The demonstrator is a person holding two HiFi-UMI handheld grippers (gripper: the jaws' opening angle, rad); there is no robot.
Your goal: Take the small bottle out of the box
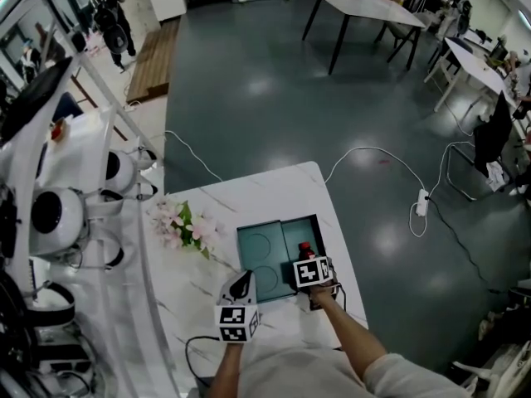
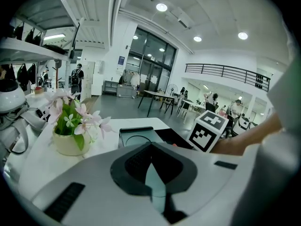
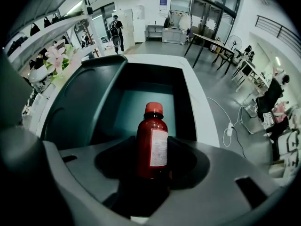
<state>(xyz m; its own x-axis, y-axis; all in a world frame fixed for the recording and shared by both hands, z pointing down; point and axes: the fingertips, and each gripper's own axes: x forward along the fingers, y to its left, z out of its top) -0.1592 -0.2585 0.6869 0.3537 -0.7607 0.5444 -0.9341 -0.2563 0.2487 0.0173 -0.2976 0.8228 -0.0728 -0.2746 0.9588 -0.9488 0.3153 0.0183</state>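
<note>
A small dark-red bottle (image 3: 152, 147) with a red cap and a white label stands upright between the jaws of my right gripper (image 3: 153, 171), which press on its lower body. The head view shows that gripper (image 1: 309, 261) over the dark right compartment of the open teal box (image 1: 259, 264), with the bottle's cap (image 1: 305, 248) just ahead of its marker cube. The box's teal floor and dark walls (image 3: 84, 102) lie behind the bottle. My left gripper (image 1: 241, 286) hovers at the box's near left corner with its jaws together and nothing in them. The box (image 2: 136, 134) also lies ahead in the left gripper view.
A pot of pink flowers (image 1: 184, 225) stands on the white marble table (image 1: 274, 189) to the left of the box. White robot parts and a rack (image 1: 58, 214) line the table's left side. A cable (image 1: 373, 160) runs across the floor to the right.
</note>
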